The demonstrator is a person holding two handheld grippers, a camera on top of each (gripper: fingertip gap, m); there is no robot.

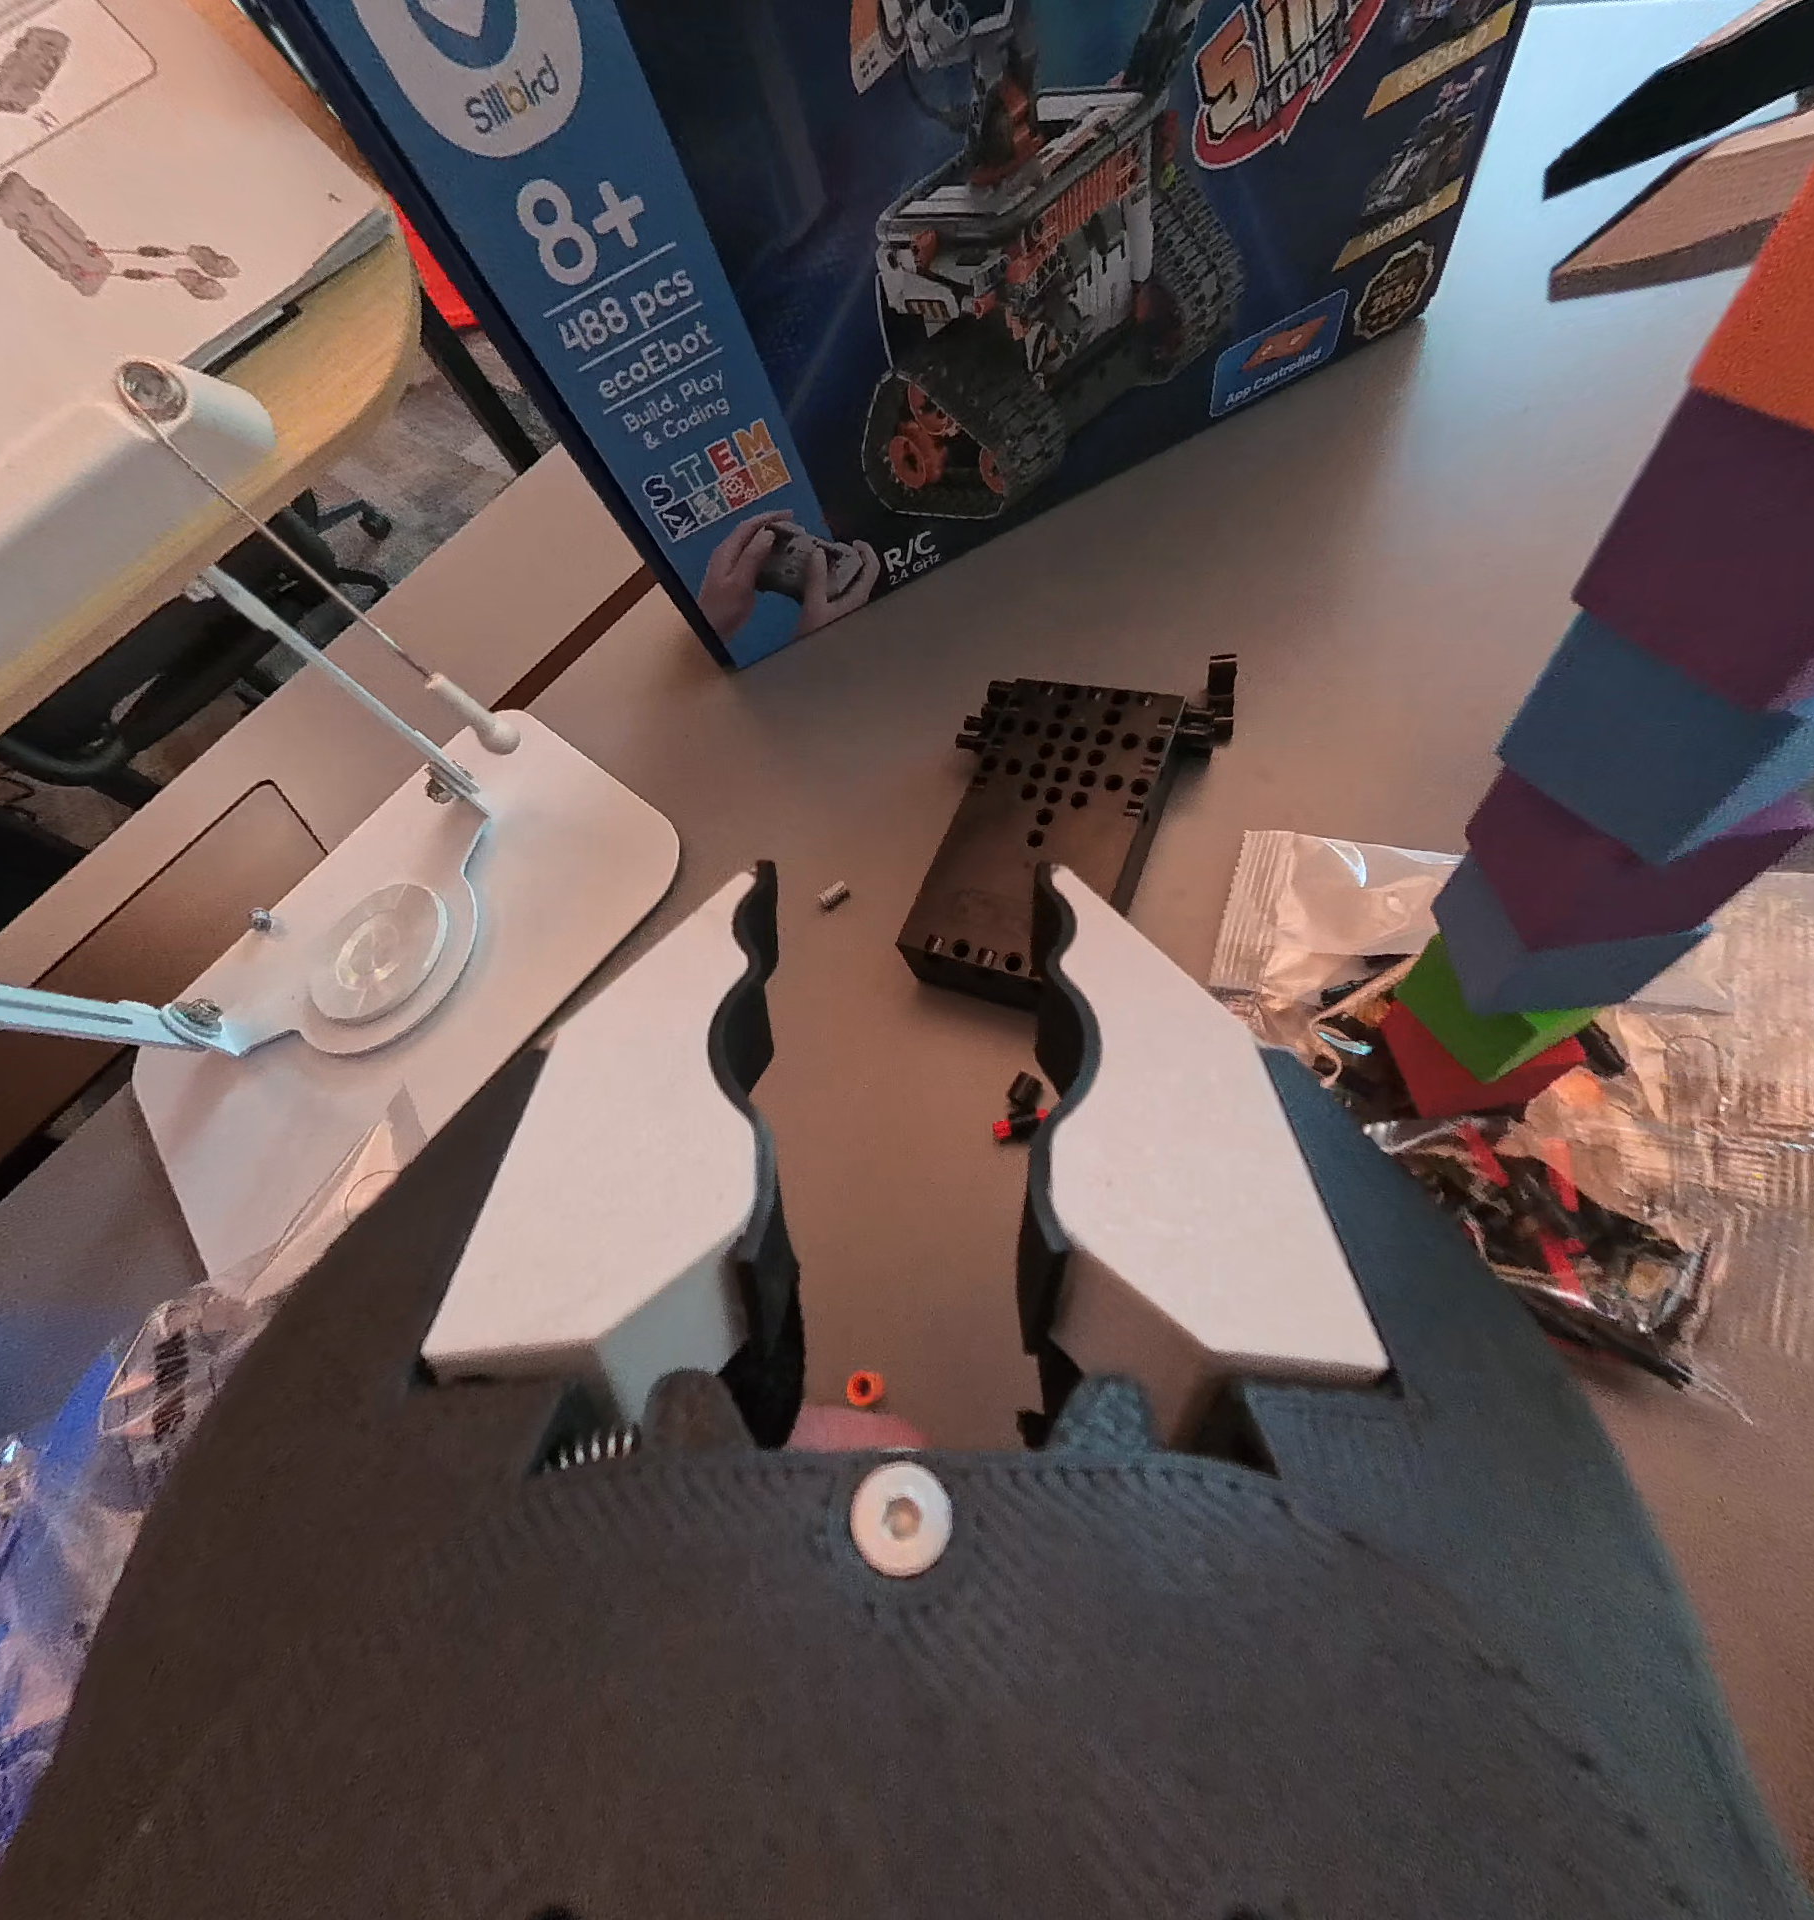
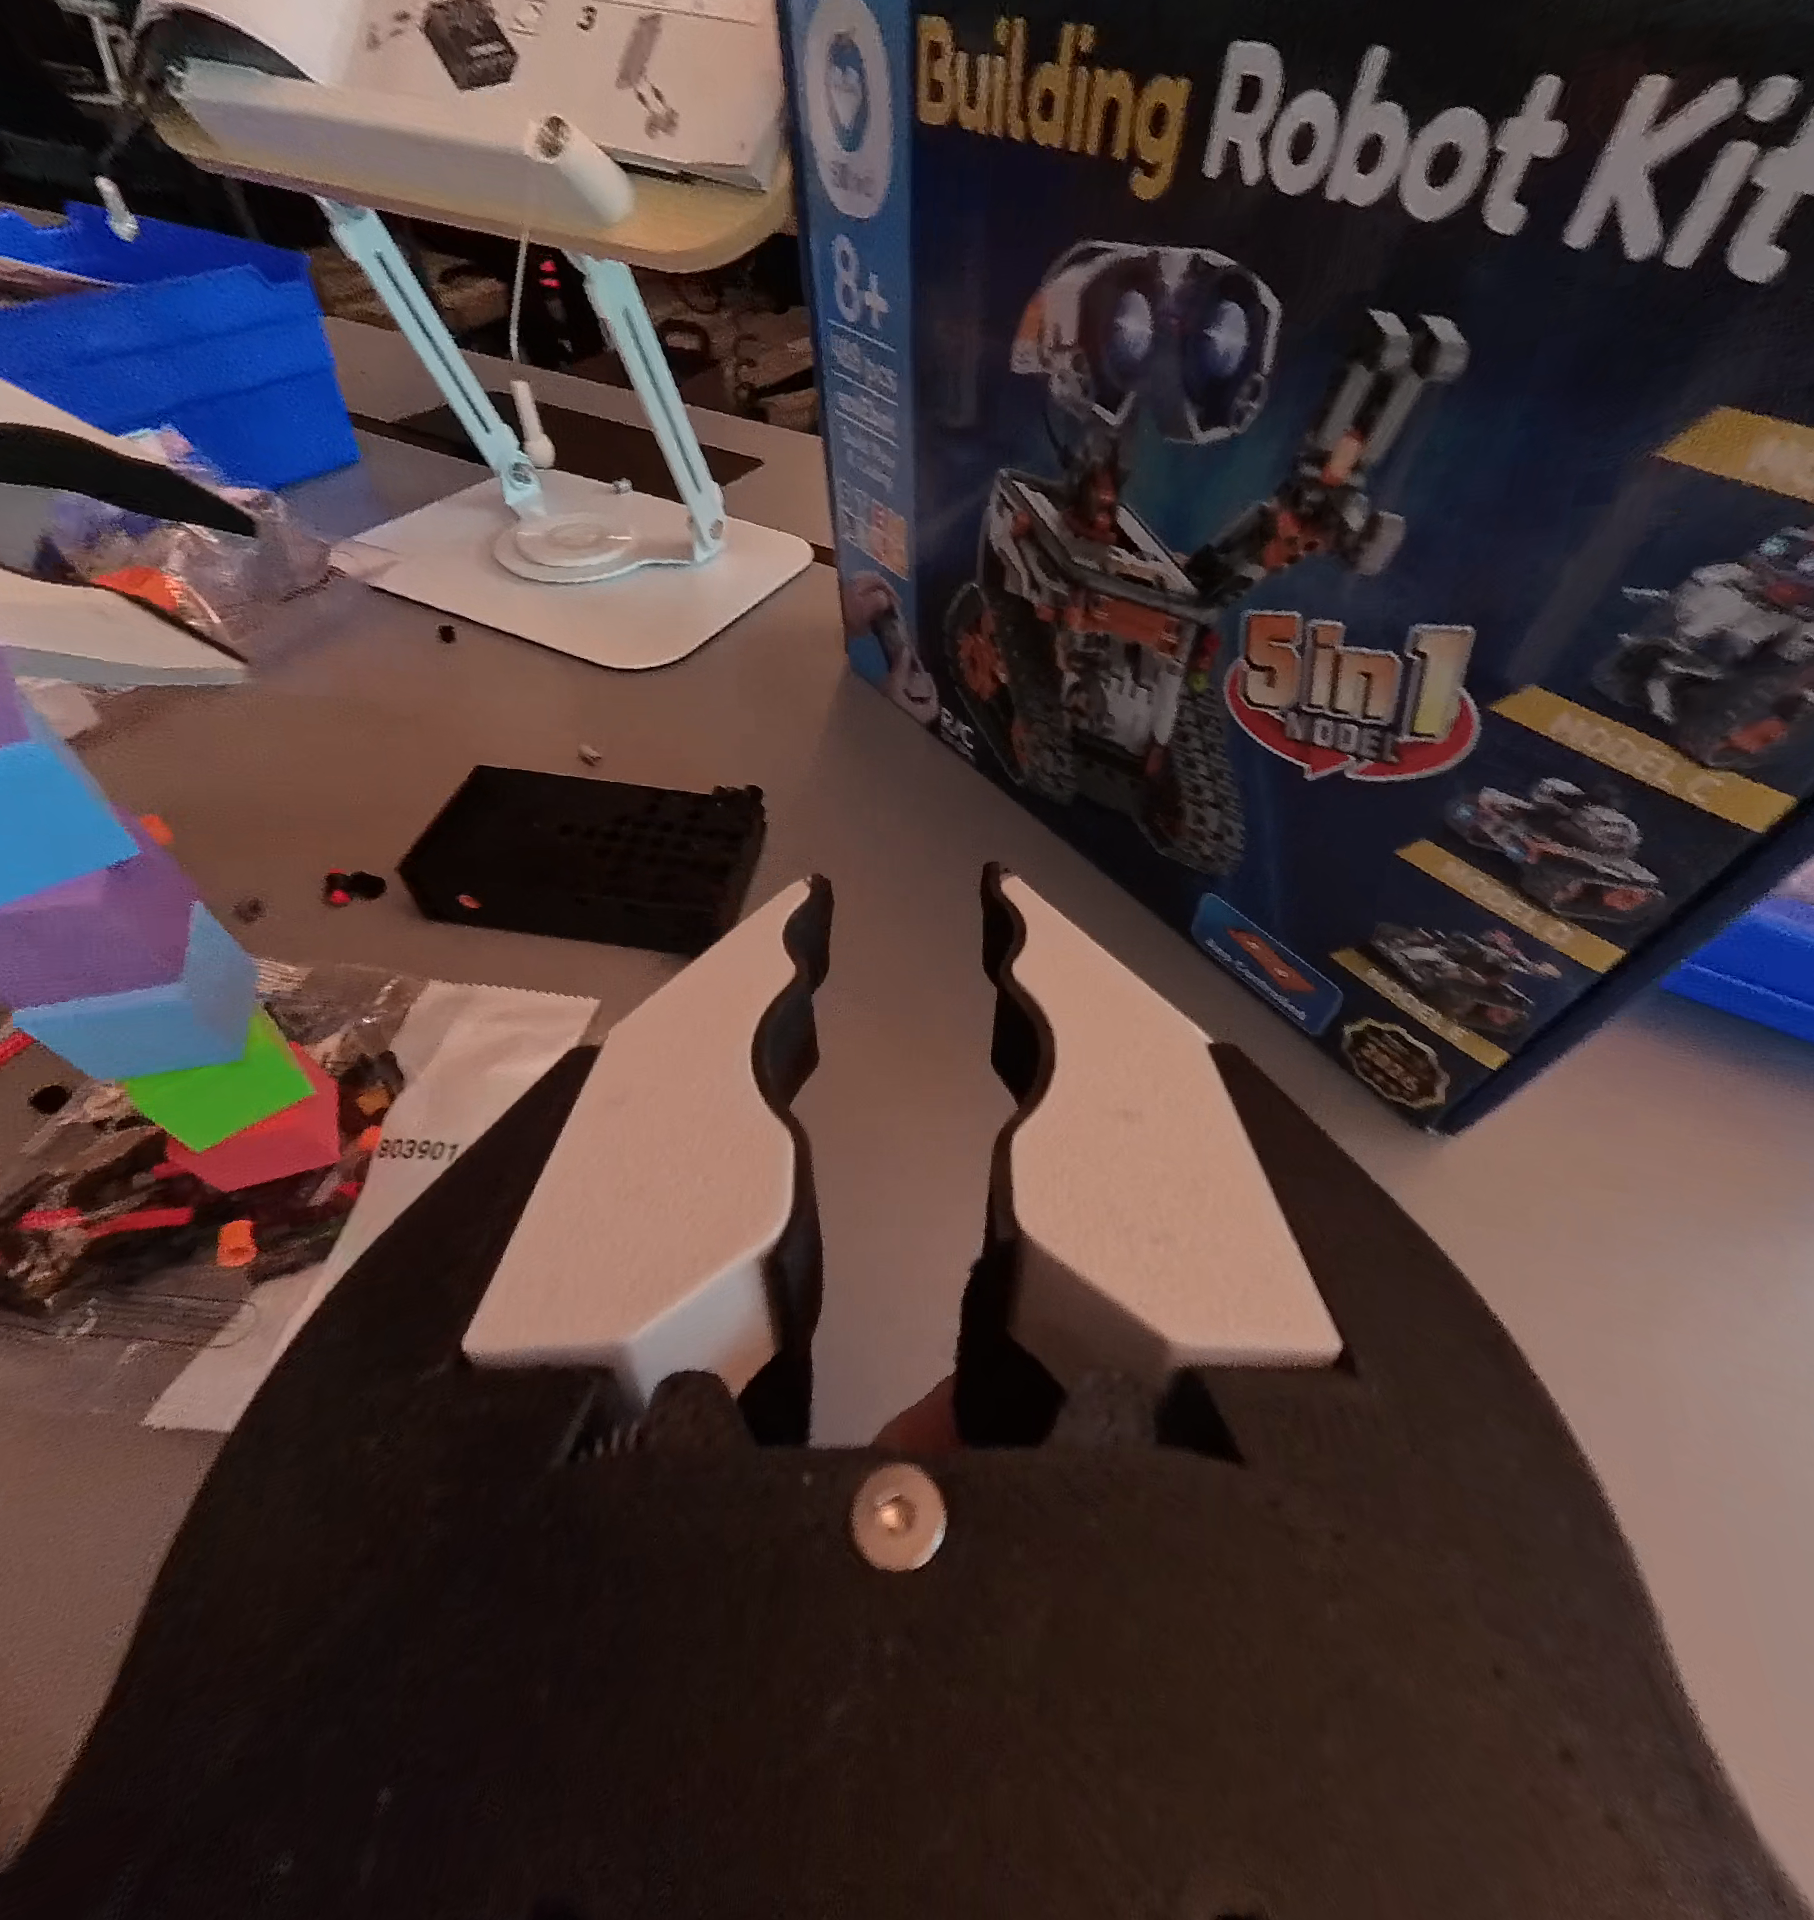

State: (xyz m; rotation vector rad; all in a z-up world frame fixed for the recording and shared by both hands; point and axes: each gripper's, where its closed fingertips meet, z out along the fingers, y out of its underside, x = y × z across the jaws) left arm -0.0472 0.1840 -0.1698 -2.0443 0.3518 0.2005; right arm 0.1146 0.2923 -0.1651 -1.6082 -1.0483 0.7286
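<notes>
The left claw (image 1: 908,883) hangs above the matte grey surface (image 1: 1402,582), its white, wavy-edged fingers parted moderately with nothing between them. Just beyond its right fingertip lies a black plastic block (image 1: 1059,810), rectangular and pierced with rows of round holes. A small grey pin (image 1: 833,895) lies near the left fingertip; tiny black and red pieces (image 1: 1022,1107) sit nearer. Right of these lie crinkled clear bags of parts (image 1: 1568,1174), under a stack of coloured foam-like cubes (image 1: 1651,727). At far centre stands a glossy blue printed kit box (image 1: 882,260); left is a white stand base (image 1: 570,831).

The right claw (image 2: 903,883) is likewise partly spread and empty, near the same perforated block (image 2: 591,857) and the box (image 2: 1350,520).
</notes>
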